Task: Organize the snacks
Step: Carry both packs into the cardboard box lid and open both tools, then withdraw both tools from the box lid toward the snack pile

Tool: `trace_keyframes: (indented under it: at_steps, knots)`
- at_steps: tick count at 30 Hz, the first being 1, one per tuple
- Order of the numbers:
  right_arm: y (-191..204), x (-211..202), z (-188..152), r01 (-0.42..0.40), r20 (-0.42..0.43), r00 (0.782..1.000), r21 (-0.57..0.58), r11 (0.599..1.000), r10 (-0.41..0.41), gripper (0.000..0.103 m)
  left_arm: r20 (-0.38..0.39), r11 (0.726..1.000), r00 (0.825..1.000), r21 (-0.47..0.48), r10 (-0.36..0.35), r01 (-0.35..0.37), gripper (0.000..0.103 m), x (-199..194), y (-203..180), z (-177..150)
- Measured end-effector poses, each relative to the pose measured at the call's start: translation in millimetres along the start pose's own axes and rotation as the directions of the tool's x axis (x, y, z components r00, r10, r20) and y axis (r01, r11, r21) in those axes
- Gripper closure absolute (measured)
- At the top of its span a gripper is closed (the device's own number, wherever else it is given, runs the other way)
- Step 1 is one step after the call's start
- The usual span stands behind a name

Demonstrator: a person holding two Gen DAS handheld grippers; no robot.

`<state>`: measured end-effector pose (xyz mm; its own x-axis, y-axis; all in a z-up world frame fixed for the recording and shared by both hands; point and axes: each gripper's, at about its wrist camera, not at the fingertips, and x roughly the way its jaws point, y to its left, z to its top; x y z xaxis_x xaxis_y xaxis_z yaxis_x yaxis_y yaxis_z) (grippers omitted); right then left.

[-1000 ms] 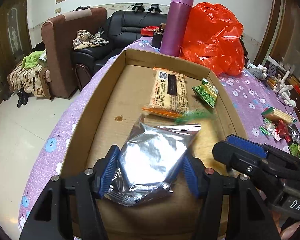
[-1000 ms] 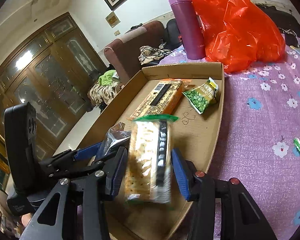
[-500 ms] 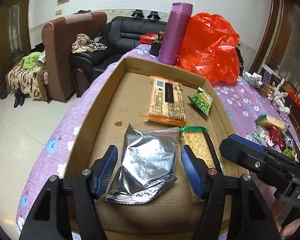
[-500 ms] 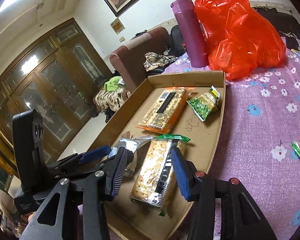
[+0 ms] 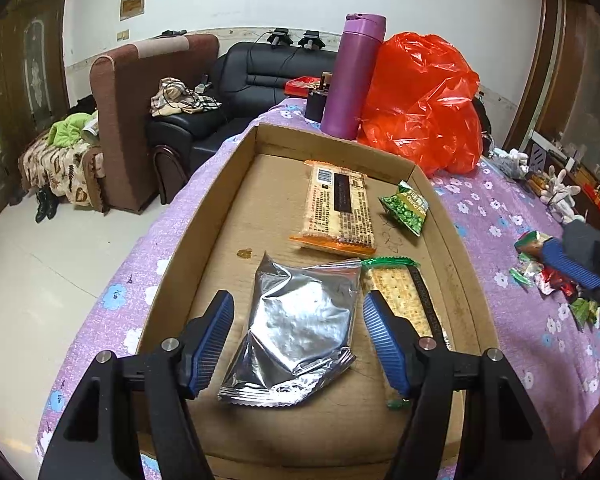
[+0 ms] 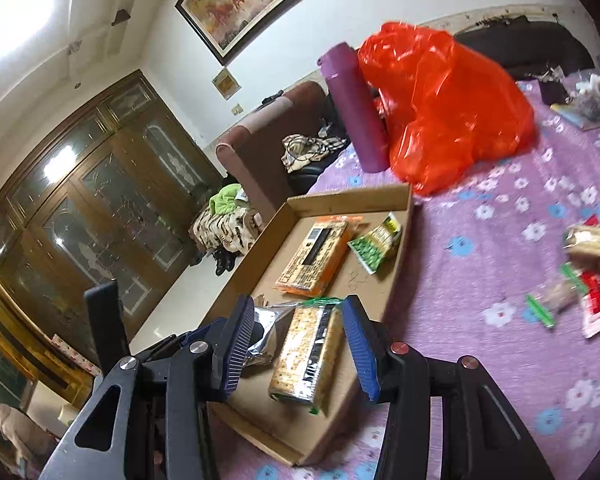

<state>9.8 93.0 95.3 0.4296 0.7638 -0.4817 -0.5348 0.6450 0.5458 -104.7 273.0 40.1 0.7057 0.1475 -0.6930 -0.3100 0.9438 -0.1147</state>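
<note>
snacks lie in a shallow cardboard tray (image 5: 448,236) on a surface covered with a purple flowered cloth (image 5: 512,336). a crinkled silver foil packet (image 5: 296,328) rests flat on the tray floor at the near end, and the left gripper (image 5: 296,340) hangs over it with its blue pads standing clear of the packet on either side, parted to a middling width and holding nothing. just beside the foil packet lies a green-ended cracker pack (image 6: 308,354), lengthwise along the tray; the right gripper (image 6: 296,346) frames it in the right wrist view, its pads parted fairly narrowly and free of the pack, above it rather than on it. farther up the tray sit an orange-ended cracker pack (image 5: 338,206) and, near it by the right wall, a small green pea bag (image 5: 406,210). outside the tray, loose snacks (image 6: 588,276) lie scattered well apart on the cloth. beyond the tray's far end stand a purple flask (image 5: 354,80) and a bunched red plastic bag (image 5: 424,100), touching each other.
</note>
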Motion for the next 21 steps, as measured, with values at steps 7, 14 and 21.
trace_keyframes:
  at_steps: [7,14,21]
  knots:
    - [-17.2,4.5,-3.6,-0.029,-0.047,0.998,0.063,0.998,0.032,0.052,0.001,0.999,0.999,0.015,0.032,-0.032,0.036,0.8,-2.2,0.0]
    - [-58.7,-53.4,37.3,0.087,0.025,0.996,0.074,0.994,-0.089,0.052,0.030,1.000,1.000,0.006,0.005,-0.006,0.036,-13.2,-1.9,1.5]
    - [-183.7,-95.3,62.4,0.317,0.038,0.943,0.204,0.926,-0.331,0.052,0.077,0.985,0.987,0.114,-0.140,0.131,0.028,-51.1,-52.2,13.7]
